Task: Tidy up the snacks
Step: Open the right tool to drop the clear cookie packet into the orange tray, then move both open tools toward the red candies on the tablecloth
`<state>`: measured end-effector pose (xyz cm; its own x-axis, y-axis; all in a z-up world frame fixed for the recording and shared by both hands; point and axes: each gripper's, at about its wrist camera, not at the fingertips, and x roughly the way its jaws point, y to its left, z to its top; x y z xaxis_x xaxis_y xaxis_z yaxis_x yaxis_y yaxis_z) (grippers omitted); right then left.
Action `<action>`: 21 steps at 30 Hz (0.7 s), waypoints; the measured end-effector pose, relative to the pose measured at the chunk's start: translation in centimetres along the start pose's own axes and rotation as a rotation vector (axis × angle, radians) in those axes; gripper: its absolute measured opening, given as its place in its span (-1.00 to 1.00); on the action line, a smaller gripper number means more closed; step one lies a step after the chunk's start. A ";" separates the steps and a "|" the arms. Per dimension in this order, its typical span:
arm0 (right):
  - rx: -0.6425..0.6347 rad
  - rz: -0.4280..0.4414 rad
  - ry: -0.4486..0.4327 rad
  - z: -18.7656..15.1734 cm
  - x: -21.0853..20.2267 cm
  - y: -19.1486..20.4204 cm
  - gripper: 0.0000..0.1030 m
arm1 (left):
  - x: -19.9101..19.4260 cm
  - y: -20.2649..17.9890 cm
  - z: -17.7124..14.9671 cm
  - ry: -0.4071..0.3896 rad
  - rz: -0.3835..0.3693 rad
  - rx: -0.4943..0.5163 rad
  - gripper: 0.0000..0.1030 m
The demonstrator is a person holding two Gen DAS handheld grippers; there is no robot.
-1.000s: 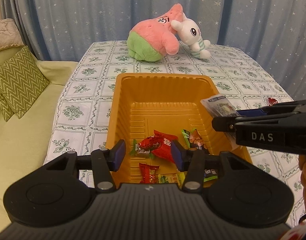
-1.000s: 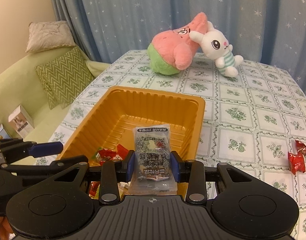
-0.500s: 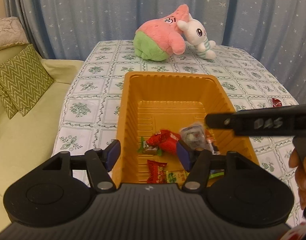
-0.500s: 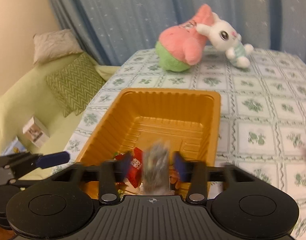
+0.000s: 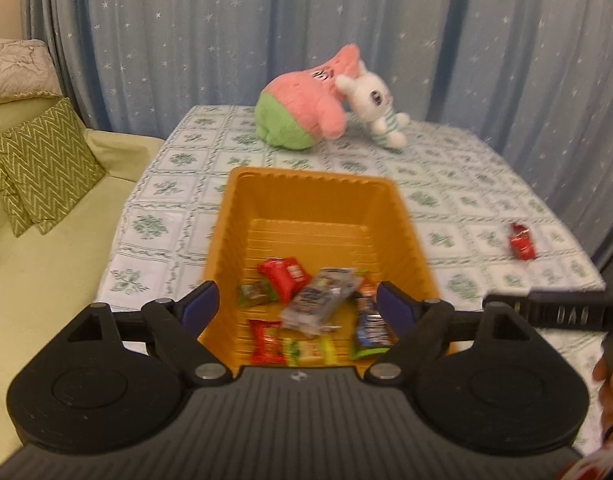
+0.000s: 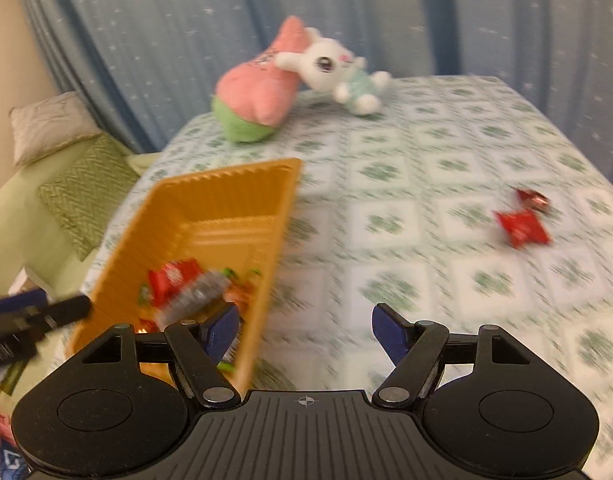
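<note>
An orange tray (image 5: pixel 318 200) stands on the patterned tablecloth and holds several wrapped snacks. A clear grey snack packet (image 5: pixel 318 300) lies on top of them, next to a red packet (image 5: pixel 284 274). My left gripper (image 5: pixel 296 306) is open and empty over the tray's near end. My right gripper (image 6: pixel 304 326) is open and empty, above the cloth just right of the tray (image 6: pixel 226 196). The grey packet (image 6: pixel 198 294) shows blurred inside it. Two red snacks (image 6: pixel 522 226) lie on the cloth at the right, also seen in the left wrist view (image 5: pixel 521 241).
A pink and green plush (image 5: pixel 302 112) and a white rabbit plush (image 5: pixel 376 108) lie at the table's far end. A green sofa with zigzag cushions (image 5: pixel 42 164) runs along the left. Blue curtains hang behind.
My right gripper opened and dropped the grey packet into the tray, then swung right, away from the tray. My left gripper stayed open over the tray.
</note>
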<state>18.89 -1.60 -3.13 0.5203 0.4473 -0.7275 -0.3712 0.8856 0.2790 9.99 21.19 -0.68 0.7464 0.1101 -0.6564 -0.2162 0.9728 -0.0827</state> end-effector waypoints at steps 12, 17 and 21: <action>0.042 -0.143 -0.003 -4.7 -7.0 -6.2 0.43 | -4.3 -6.4 -1.6 -0.040 -0.056 -0.020 0.86; 0.068 -0.170 -0.014 -5.5 -8.8 -7.9 0.43 | -4.8 -8.5 -2.5 -0.025 -0.080 -0.018 0.88; 0.084 -0.181 -0.015 -6.0 -9.8 -8.9 0.43 | -4.8 -10.0 -3.0 -0.005 -0.116 -0.001 0.88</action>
<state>12.46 -14.59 -2.30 0.5846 0.2809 -0.7611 -0.2056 0.9588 0.1959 6.63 10.35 1.04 0.7699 -0.0026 -0.6382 -0.1285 0.9789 -0.1590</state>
